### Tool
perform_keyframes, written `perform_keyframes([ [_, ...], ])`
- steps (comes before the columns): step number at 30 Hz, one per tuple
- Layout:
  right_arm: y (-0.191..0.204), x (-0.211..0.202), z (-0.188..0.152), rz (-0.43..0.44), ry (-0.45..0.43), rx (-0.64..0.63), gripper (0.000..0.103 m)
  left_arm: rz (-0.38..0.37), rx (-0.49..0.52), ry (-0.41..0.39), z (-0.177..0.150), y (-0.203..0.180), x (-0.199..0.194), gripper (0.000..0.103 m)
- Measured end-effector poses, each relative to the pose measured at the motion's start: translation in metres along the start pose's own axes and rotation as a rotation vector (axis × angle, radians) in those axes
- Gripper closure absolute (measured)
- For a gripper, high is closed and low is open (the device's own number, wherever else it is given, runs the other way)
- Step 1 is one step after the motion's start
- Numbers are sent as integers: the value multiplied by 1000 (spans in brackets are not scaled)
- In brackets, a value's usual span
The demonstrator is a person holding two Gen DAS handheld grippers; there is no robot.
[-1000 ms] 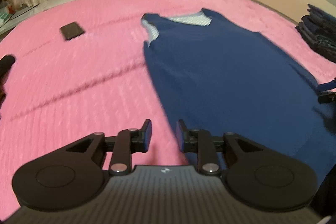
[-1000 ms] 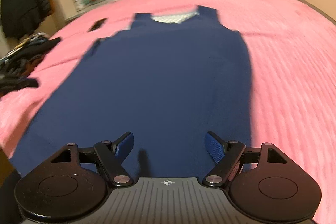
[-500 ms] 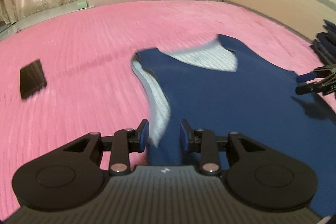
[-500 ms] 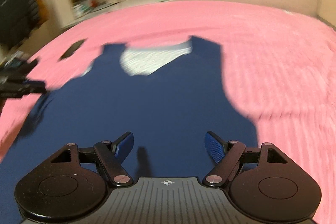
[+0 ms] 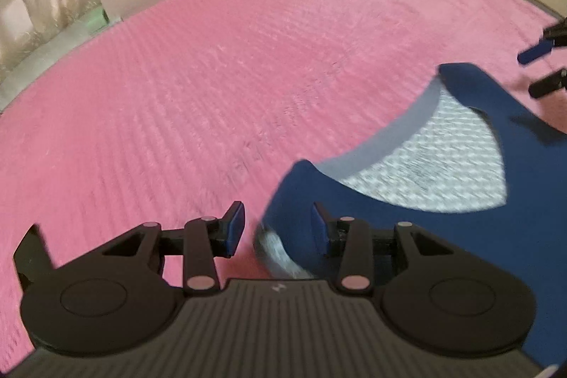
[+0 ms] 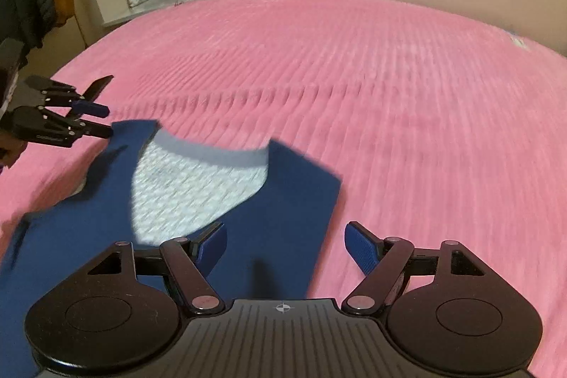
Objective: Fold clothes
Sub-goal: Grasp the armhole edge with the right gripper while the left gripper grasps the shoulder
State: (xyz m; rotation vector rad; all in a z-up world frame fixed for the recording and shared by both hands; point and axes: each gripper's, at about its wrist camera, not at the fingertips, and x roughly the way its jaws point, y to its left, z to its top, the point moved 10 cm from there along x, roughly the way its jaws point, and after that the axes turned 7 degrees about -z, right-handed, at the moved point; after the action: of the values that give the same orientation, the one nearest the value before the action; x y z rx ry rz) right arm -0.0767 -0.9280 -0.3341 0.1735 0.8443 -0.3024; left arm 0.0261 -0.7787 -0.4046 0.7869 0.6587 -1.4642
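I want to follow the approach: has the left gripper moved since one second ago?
Yes. The left gripper has advanced along the navy vest from near its hem to its shoulder strap, toward the far wall, over the pink bed cover.

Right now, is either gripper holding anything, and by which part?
Nothing is held. Both the left gripper and the right gripper are open at the navy vest's shoulder straps.

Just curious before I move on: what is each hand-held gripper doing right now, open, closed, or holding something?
Left hand-held gripper: open, around the navy vest's shoulder strap, not clamped.
Right hand-held gripper: open, holding nothing, over the other strap.
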Motion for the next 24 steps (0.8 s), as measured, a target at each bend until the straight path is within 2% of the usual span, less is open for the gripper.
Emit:
perform_keyframes([
  [1, -4, 6, 6, 2, 3, -11, 26, -1, 2, 3, -1, 2, 1, 73],
  [2, -8, 12, 13, 3, 5, -23, 26, -3, 4, 6, -2, 4, 2, 92],
  [3, -11, 18, 18, 2, 6, -39, 26, -4, 6, 8, -3, 5, 4, 103],
  [6, -14, 37, 29, 29, 8, -111, 27, -9, 12, 17, -6, 11, 7, 103],
  [9, -10, 60, 34, 49, 32, -199, 39, -13, 18, 25, -9, 16, 11, 103],
  [13, 2, 86, 32, 87, 72, -295, 44, -25, 23, 32, -14, 19, 13, 103],
  [14, 6, 91, 30, 95, 85, -314, 54, -30, 24, 31, -16, 18, 13, 103],
  [15, 9, 95, 28, 104, 98, -330, 76, -32, 26, 29, -16, 17, 12, 103],
  [17, 15, 94, 27, 115, 112, -334, 99, -28, 20, 14, -13, 17, 9, 103],
  [20, 17, 78, 34, 86, 72, -330, 102, -27, 18, -67, -2, 13, -9, 103],
  [24, 10, 26, 49, 23, -85, -247, 102, -42, 20, -281, 20, -3, -70, 103],
])
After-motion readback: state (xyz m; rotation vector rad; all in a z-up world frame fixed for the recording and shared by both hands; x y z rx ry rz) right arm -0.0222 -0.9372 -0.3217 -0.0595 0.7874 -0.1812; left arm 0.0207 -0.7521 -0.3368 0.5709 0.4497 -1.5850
